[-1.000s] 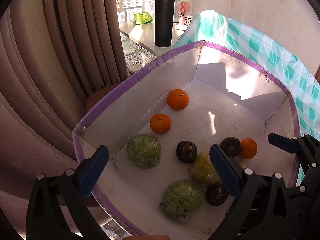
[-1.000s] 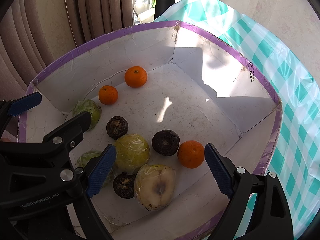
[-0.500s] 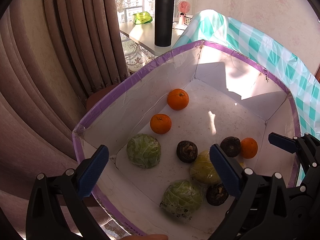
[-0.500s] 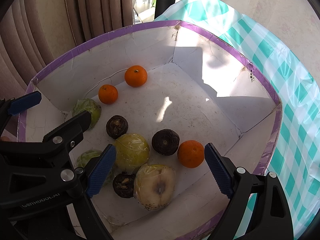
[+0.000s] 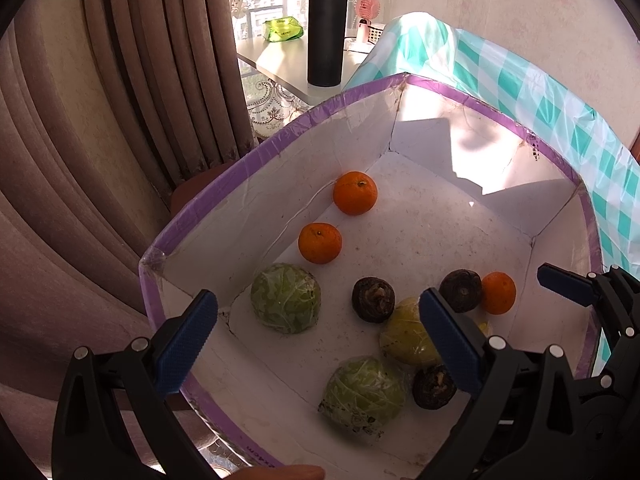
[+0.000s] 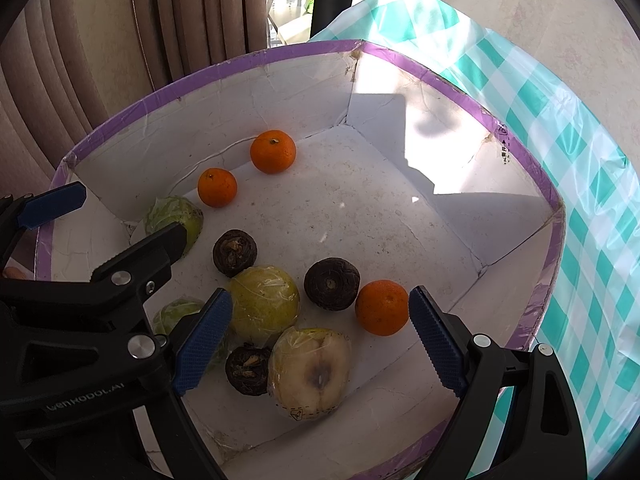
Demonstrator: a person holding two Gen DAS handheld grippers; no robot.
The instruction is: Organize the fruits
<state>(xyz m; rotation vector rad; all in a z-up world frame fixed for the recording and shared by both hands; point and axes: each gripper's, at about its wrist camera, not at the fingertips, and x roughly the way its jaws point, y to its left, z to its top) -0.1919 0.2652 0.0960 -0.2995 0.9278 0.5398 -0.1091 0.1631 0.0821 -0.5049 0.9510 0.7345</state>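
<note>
A white box with a purple rim (image 5: 256, 156) (image 6: 400, 60) holds the fruit. Two oranges (image 5: 355, 193) (image 5: 320, 243) lie by its left wall, a third orange (image 6: 382, 307) near the right. Two green wrapped fruits (image 5: 285, 298) (image 5: 363, 391), a yellow-green wrapped one (image 6: 264, 304), a pale bruised wrapped one (image 6: 310, 372) and three dark brown fruits (image 6: 235, 253) (image 6: 332, 283) (image 6: 248, 368) lie in the front half. My left gripper (image 5: 318, 342) hovers open above the box's near left corner. My right gripper (image 6: 318, 344) is open above the pale fruit, holding nothing.
A black flask (image 5: 327, 32), a green packet (image 5: 283, 30) and a pink fan (image 5: 366, 10) stand on a white table behind the box. Brown curtains (image 5: 100, 120) hang at the left. A teal checked cloth (image 6: 580, 160) lies under and right of the box.
</note>
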